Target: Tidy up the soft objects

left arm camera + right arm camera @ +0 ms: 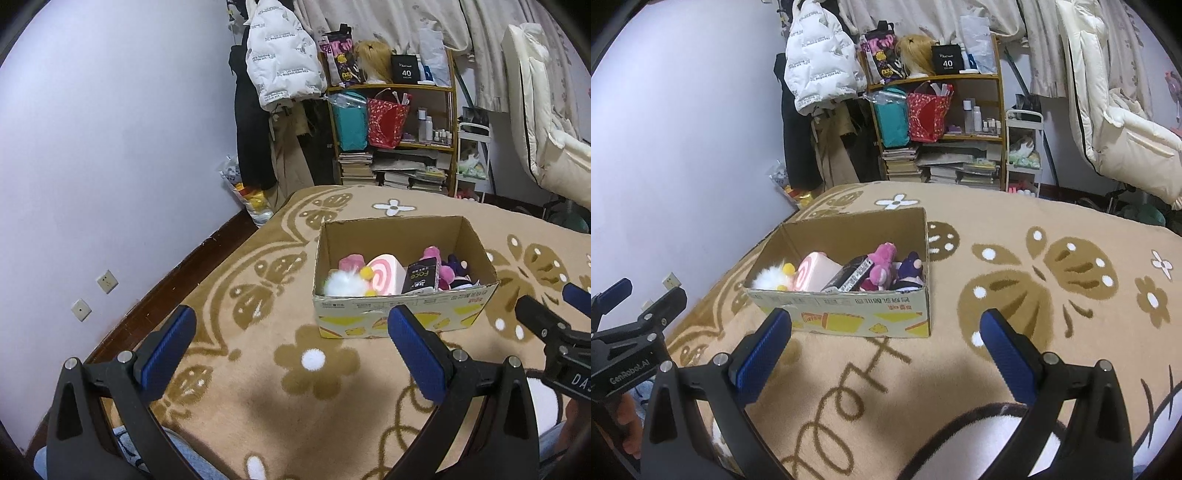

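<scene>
An open cardboard box [399,314] [849,314] stands on the beige patterned blanket. Inside it lie a white fluffy toy [343,282] [768,277], a pink swirl roll cushion [386,275] [812,273], a black packet [423,278] [851,277], a pink plush [436,258] [882,264] and a dark purple plush [458,267] [910,271]. My left gripper [291,325] is open and empty, hovering short of the box. My right gripper [886,328] is open and empty, just in front of the box.
The blanket [258,369] [1052,295] covers a bed along a lilac wall [110,147]. Beyond the bed stand a cluttered wooden shelf [399,122] [938,110], hanging coats [280,55] and a white cart [1023,155]. The other gripper shows at each view's edge [554,325] [631,321].
</scene>
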`<action>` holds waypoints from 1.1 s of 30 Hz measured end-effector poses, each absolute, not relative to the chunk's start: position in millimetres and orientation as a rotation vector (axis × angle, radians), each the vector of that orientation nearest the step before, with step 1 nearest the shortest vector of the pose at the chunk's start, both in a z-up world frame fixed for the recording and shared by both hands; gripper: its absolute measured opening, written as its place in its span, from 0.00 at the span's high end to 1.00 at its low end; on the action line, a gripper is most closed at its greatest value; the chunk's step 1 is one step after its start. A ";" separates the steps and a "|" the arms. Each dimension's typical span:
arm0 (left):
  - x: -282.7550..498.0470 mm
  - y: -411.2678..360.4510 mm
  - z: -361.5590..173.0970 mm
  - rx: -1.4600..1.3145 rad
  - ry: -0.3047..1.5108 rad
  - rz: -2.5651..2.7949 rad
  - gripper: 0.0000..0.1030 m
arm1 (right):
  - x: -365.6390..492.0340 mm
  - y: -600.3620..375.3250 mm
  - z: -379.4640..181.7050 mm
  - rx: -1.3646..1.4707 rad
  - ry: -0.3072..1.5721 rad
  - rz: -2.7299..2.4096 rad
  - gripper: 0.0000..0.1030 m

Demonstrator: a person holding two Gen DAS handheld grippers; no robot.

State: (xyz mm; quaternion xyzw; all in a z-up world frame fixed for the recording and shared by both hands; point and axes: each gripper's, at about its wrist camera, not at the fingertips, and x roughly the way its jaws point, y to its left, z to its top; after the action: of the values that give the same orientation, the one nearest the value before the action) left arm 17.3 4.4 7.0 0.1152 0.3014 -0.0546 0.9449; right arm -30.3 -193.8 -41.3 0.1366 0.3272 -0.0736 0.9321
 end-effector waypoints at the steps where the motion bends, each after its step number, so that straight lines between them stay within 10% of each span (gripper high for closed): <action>1: 17.6 3.9 6.7 0.238 0.611 -0.106 0.00 | -30.5 -193.7 -41.3 0.280 0.673 -0.149 0.00; 33: 23.3 -2.2 5.0 0.237 0.619 -0.111 0.01 | -24.0 -194.5 -43.5 0.258 0.680 -0.158 0.00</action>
State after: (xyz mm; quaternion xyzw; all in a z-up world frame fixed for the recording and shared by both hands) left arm 23.3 -2.2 5.0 0.1161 0.3035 -0.0544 0.9442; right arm -24.0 -194.5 -43.5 0.1259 0.3322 -0.0773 0.9316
